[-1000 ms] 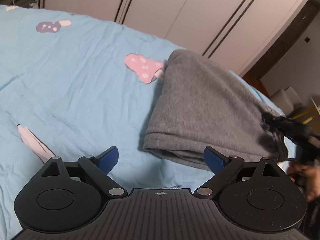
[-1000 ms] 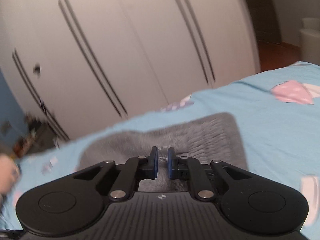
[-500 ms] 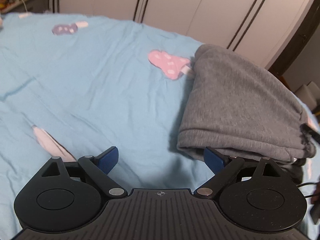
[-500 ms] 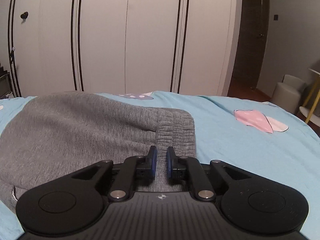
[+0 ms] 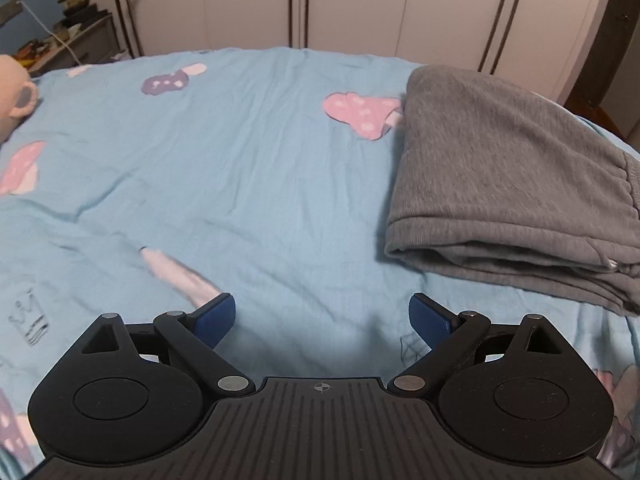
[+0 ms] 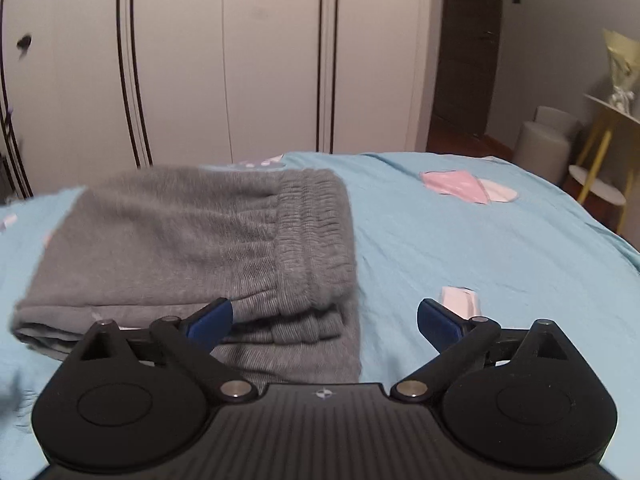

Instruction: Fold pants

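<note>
The grey pants [image 5: 500, 184] lie folded in a thick stack on the light blue bed cover [image 5: 224, 184], at the right of the left wrist view. My left gripper [image 5: 322, 316] is open and empty over bare cover, to the left of the stack. In the right wrist view the pants [image 6: 192, 248] lie with the ribbed waistband [image 6: 316, 236] on the right side. My right gripper [image 6: 324, 320] is open and empty just in front of the stack's near right corner.
White wardrobe doors [image 6: 240, 60] stand behind the bed. A cluttered shelf [image 5: 60, 40] is at the far left. A white stool [image 6: 544, 140] and a yellow-legged side table [image 6: 604, 152] stand right of the bed, near a dark doorway [image 6: 468, 48].
My right gripper has opened and drawn back from the waistband, leaving the pants on the bed. My left gripper has stayed open and swung left, away from the stack.
</note>
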`<state>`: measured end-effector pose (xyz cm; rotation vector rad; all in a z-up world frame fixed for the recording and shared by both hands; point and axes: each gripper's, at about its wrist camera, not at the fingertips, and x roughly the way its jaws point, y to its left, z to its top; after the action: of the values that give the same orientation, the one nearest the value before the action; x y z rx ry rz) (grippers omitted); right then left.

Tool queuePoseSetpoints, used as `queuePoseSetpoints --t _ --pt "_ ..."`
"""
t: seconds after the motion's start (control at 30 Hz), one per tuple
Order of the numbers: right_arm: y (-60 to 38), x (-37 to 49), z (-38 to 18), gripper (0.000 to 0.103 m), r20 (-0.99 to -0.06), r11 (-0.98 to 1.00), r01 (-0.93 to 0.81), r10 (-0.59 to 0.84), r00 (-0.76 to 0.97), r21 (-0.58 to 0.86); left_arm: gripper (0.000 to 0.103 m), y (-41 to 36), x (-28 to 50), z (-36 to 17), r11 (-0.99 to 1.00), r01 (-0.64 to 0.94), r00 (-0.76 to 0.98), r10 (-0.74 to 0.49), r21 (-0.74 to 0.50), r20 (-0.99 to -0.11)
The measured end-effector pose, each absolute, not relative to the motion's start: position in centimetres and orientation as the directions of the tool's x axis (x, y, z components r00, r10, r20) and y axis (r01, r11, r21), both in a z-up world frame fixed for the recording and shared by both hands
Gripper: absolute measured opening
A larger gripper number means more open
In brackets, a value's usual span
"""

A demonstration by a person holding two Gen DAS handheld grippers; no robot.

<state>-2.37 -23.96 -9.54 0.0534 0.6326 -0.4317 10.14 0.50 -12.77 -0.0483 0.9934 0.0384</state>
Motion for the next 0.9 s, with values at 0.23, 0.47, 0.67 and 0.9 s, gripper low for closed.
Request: queuePoseSetpoints --t 0.23,0.47,0.67,0.9 --pt "-20.5 -6.6 -9.6 0.099 -0.68 0.824 0.45 -0.55 0.486 -0.344 0.1 0.2 6.8 -9.4 0.99 -0.102 0.56 0.135 0.094 -0.817" --pt "-16.7 -8.8 -8.7 0.099 -0.745 0.877 0.308 -0.476 0.467 -0.368 0.101 -0.2 3.1 -6.6 0.956 0.021 0.557 0.232 0.294 -0.797" --pt "-16.6 -9.0 -4.7 0.099 -0.791 0.933 0.324 -0.313 0.525 -0.154 0.101 -0.9 0.7 -4.2 0.98 0.188 0.487 -0.041 0.059 -0.872" --pt "-17.1 -7.3 -3.1 0.099 -0.857 0.933 0.355 -0.233 0.46 -0.062 0.101 -3.6 1.8 -3.4 0.984 0.175 0.45 -0.067 0.014 -0.891"
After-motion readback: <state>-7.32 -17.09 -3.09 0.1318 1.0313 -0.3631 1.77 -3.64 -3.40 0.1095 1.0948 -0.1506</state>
